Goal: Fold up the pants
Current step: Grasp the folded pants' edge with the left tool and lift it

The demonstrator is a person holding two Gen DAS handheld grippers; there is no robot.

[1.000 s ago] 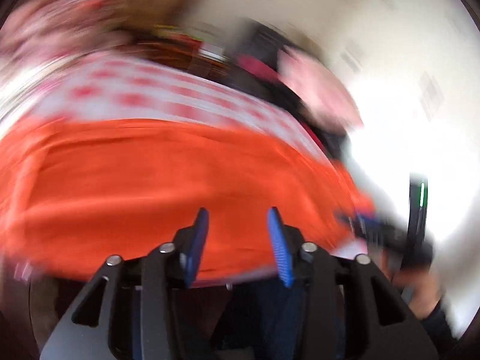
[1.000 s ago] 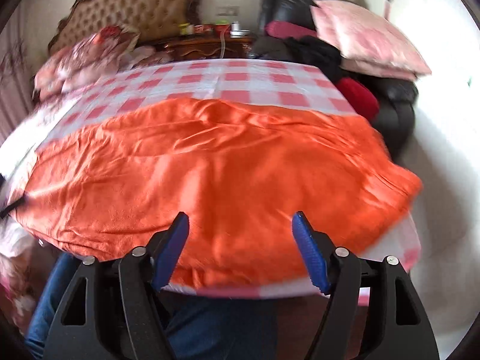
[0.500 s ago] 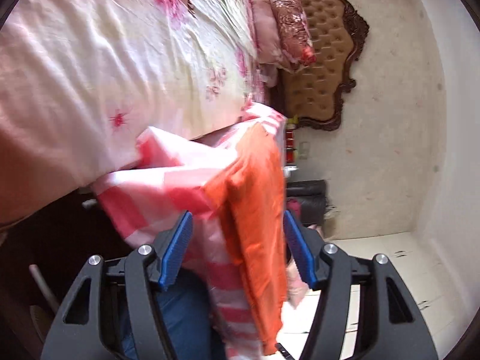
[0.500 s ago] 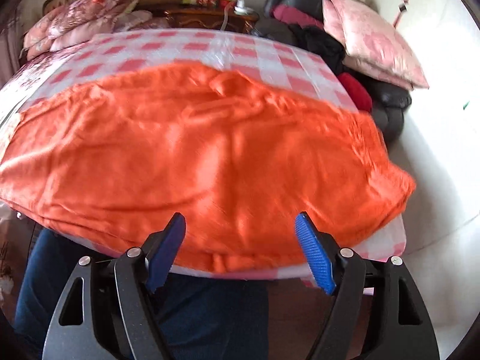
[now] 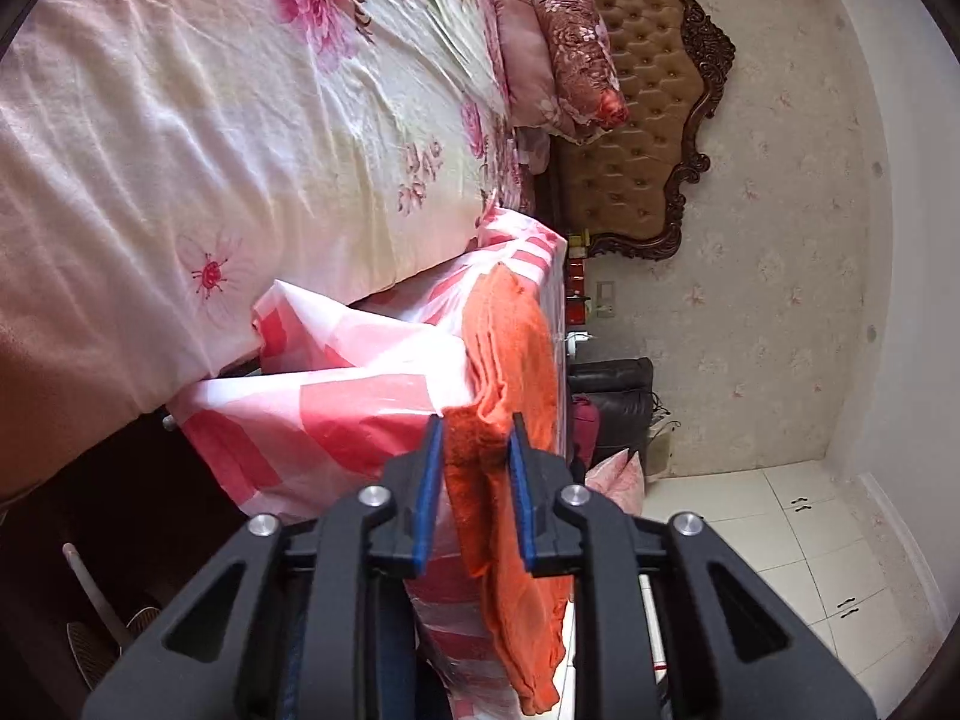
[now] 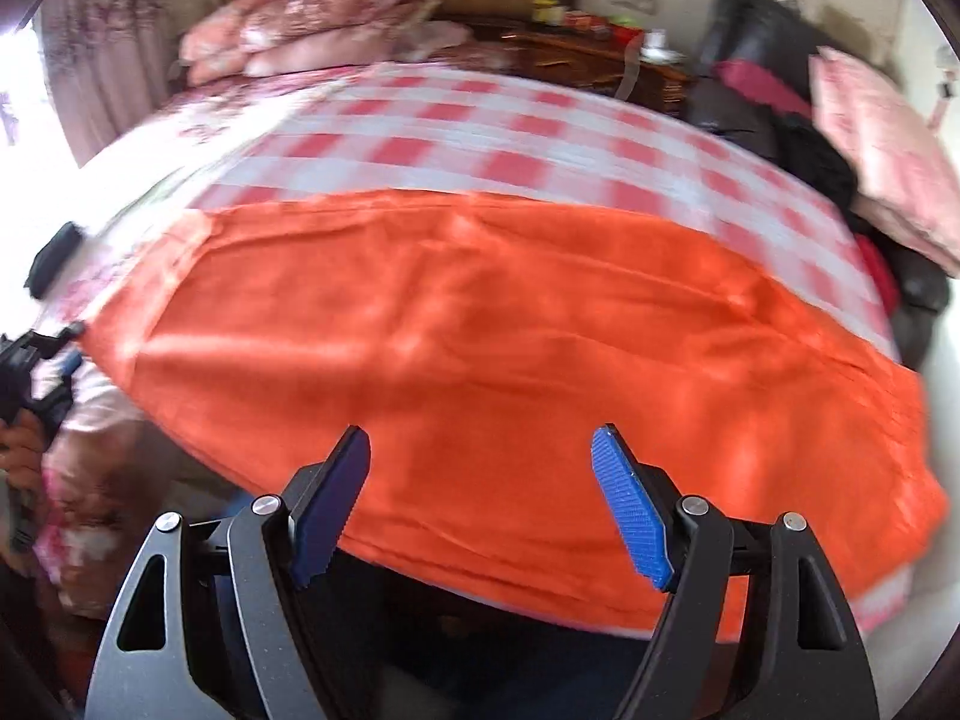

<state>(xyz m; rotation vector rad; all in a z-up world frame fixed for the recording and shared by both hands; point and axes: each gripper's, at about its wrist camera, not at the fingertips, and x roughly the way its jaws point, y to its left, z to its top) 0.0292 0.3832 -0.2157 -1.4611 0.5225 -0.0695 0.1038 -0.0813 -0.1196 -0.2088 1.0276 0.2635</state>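
Orange pants (image 6: 480, 330) spread flat on checkered cloth (image 6: 480, 138), unfolded. Left gripper (image 5: 477, 480) jaws just closed on pants' hanging corner; right gripper (image 6: 480, 492) jaws wide, empty. All folds left.

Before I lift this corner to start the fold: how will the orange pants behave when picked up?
Probably floppy: the orange pants hang limp over the table edge between the left gripper pads, which have just been closing. Likely light, since they lie thin and wrinkled on the checked cloth. They may slide on that glossy-looking cloth.
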